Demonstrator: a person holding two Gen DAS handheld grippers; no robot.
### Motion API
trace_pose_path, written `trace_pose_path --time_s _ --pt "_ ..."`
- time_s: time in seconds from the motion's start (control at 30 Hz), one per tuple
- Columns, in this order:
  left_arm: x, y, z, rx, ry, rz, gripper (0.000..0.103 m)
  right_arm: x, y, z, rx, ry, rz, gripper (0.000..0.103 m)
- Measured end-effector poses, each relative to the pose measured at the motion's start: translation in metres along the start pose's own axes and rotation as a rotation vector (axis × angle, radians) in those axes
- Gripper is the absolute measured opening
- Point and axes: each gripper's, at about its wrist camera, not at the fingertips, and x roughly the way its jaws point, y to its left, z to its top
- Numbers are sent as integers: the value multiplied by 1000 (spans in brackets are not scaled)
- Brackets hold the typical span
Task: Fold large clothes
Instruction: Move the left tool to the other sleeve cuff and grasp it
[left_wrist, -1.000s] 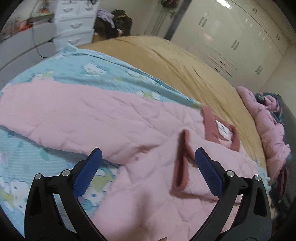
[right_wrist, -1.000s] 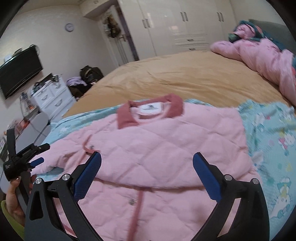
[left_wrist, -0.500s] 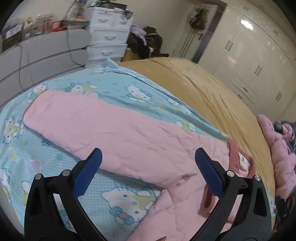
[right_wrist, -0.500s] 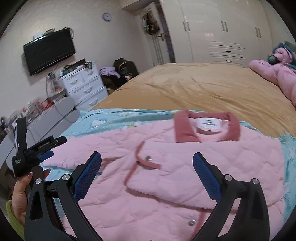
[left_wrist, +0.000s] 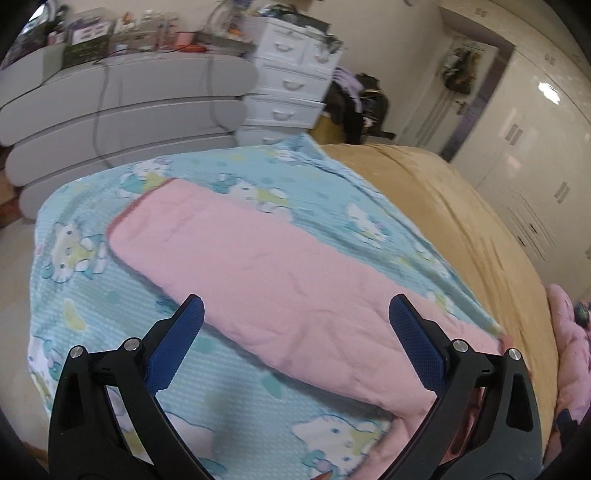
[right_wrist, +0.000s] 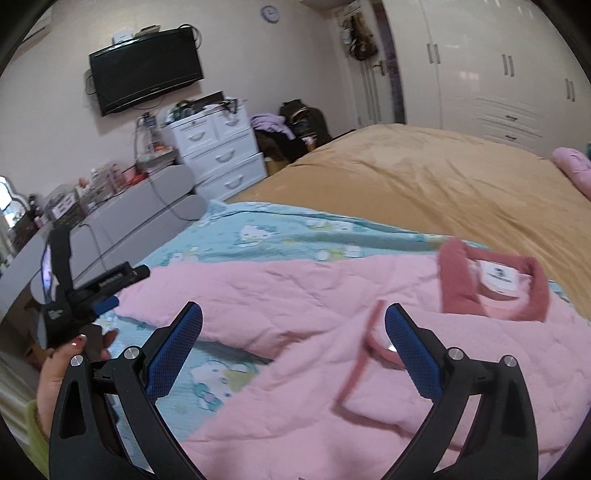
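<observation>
1. Two grippers are in view, and both stand wide apart with nothing between the pads. The left gripper (left_wrist: 295, 325) hangs above the sleeve; the right gripper (right_wrist: 293, 325) hangs above the chest of the garment.
2. Far left in the left wrist view, the cuff (left_wrist: 122, 218) marks the end of the sleeve (left_wrist: 258, 266), which lies straight and flat across the cartoon-print sheet (left_wrist: 110, 306).
3. Rightward, the sleeve joins the body of the pink quilted jacket (right_wrist: 332, 387), which lies on the sheet at the near part of the bed. The darker pink collar (right_wrist: 454, 280) lies to the far right, toward the tan bedspread (right_wrist: 424, 184).
4. Handling, as judged: the padded fabric looks soft, light and bulky. It should bend easily but spring back, so each fold will need pressing flat. It is not fragile.
5. Grip points, as judged: take the sleeve at or near the cuff, where the trim gives a firmer edge. A pinch at mid-sleeve would only lift a ridge.
6. Edges: the sheet drops off at the left side of the bed, close to the cuff. Grey cabinets (left_wrist: 110, 110) stand beyond it.
7. Open room: the tan bedspread on the far side is bare and gives free space for swinging the sleeve across the body.
</observation>
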Motion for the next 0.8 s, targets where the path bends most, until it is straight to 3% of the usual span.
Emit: trace_pose_path --time_s 0.47,0.8 --pt "22 77 18 -168 55 58 94 77 65 11 -56 114 122 99" --pt "58 107 12 -300 119 24 94 113 90 1 -81 174 158 99"
